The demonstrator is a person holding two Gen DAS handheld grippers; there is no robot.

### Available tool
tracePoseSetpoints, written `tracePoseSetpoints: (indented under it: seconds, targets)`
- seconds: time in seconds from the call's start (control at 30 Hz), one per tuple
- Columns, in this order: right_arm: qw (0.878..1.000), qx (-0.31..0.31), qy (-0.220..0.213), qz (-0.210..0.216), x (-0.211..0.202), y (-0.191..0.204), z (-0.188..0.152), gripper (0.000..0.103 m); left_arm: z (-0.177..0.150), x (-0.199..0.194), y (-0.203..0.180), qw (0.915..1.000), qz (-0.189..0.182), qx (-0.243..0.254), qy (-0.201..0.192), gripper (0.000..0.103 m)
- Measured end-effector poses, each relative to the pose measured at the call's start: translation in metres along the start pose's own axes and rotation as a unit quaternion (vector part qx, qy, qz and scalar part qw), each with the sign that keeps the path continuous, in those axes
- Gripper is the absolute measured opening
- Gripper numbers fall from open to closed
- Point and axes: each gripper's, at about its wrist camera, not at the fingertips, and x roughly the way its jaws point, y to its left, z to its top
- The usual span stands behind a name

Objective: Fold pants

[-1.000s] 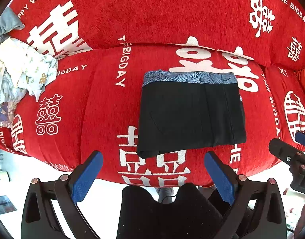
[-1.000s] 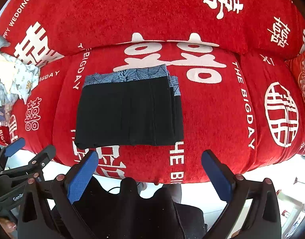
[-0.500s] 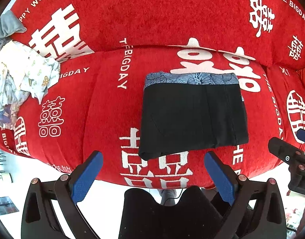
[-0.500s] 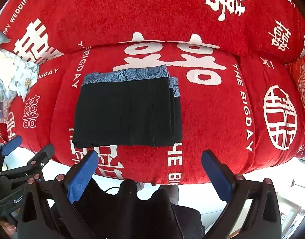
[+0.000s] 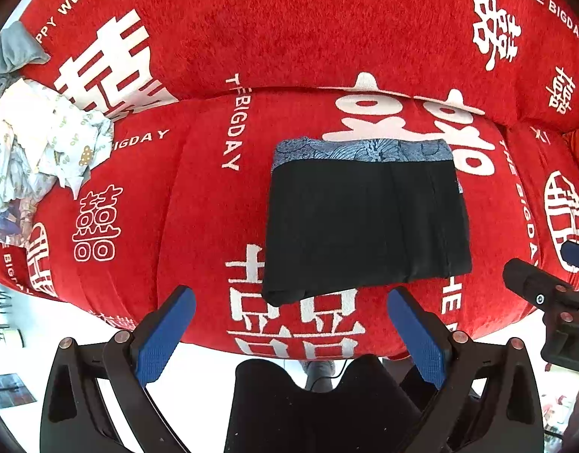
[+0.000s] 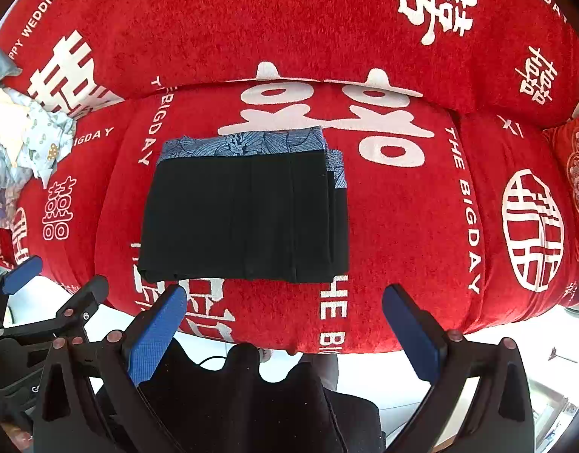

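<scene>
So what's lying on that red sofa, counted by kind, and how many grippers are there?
Folded black pants: 1
Heap of pale printed laundry: 1
Grey cloth: 1
Grippers, both open: 2, left gripper and right gripper
Total: 5

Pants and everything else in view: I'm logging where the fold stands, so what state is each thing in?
pants: folded into a flat rectangle on the sofa, patterned blue band at the far edge, untouched.
left gripper: open, empty, short of the pants.
right gripper: open, empty.
pile of light clothes: crumpled, unfolded, at the sofa's left end.
</scene>
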Motion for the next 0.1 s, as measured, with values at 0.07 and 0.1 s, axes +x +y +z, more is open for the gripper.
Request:
tracePoseSetpoints:
  seconds: [0.07,0.1]
  targets:
    - [1.000,0.000,0.000,-0.001,0.0004,0.0003,0.0009,0.103,0.0013,-0.0003,-0.0003,1.0000,0.000,0.004,-0.002,0.102]
    - [1.000,0.000,0.000,-0.001,0.0004,0.0003,0.0010,0.103,0.0018,0.0000,-0.0003,1.0000,-0.002,0.005,-0.001,0.102]
